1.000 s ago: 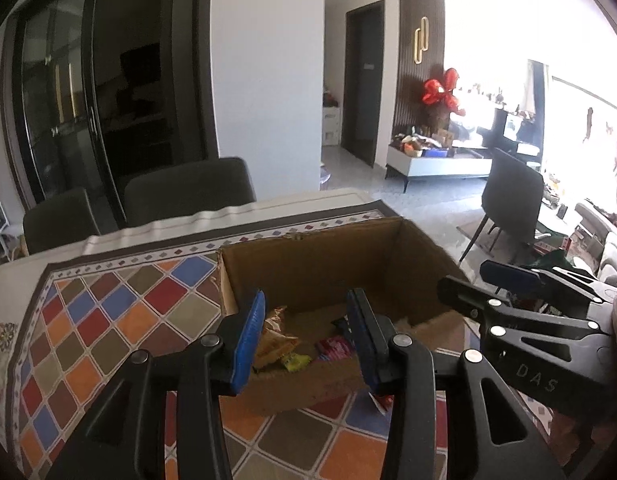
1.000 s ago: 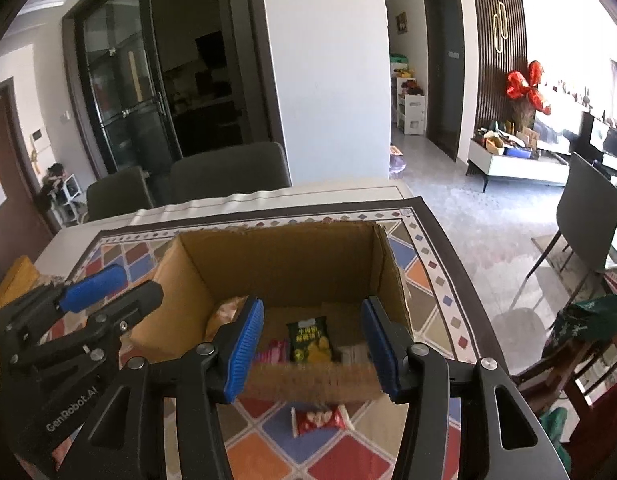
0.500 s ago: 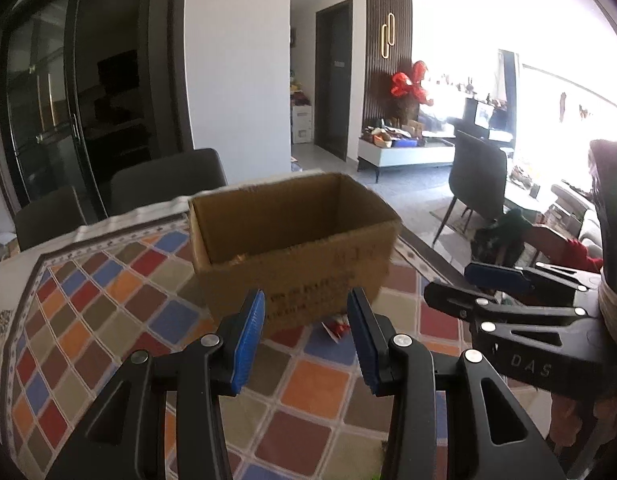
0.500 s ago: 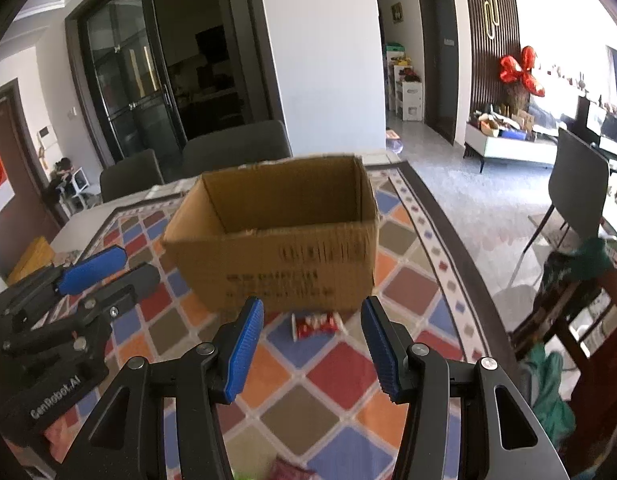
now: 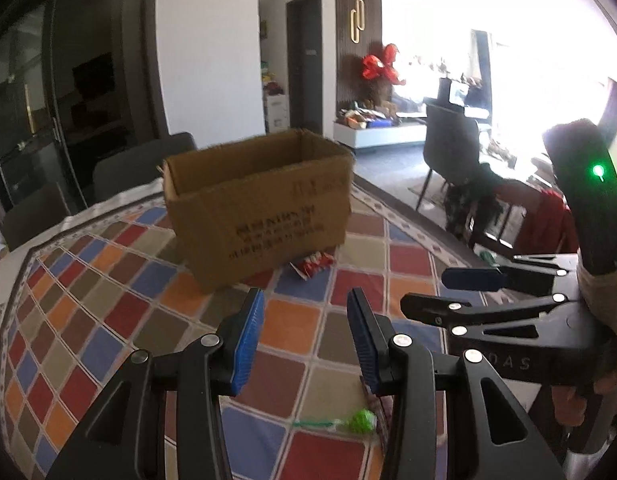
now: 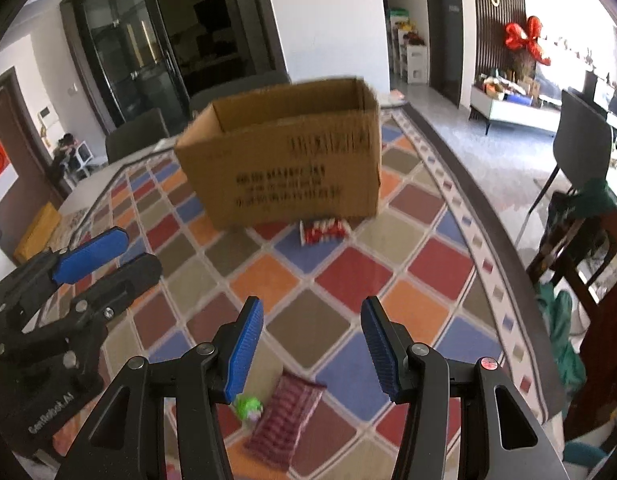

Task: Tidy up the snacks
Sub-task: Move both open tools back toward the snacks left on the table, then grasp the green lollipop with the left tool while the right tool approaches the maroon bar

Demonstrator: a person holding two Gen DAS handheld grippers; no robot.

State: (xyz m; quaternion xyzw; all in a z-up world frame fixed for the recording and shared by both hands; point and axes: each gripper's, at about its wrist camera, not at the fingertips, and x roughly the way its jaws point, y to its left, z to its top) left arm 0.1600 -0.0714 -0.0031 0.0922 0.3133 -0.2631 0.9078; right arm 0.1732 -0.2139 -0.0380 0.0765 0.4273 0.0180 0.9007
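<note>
Both grippers tilt downward over the chequered tablecloth (image 6: 348, 276), side by side. Left gripper (image 5: 304, 334): jaws apart, narrow gap, nothing between them. Right gripper (image 6: 311, 346): jaws wider, nothing held.

Cardboard box (image 6: 288, 160) stands upright and open-topped, farther back on the table; its black print is too blurred to read. Red snack packet (image 6: 323, 231) lies at the box's front edge. Green lollipop (image 5: 360, 421) and dark red packet (image 6: 286, 416) lie just below the grippers. Left gripper's side reads "GenRobot.AI"; the right's shows "DAS".
</note>
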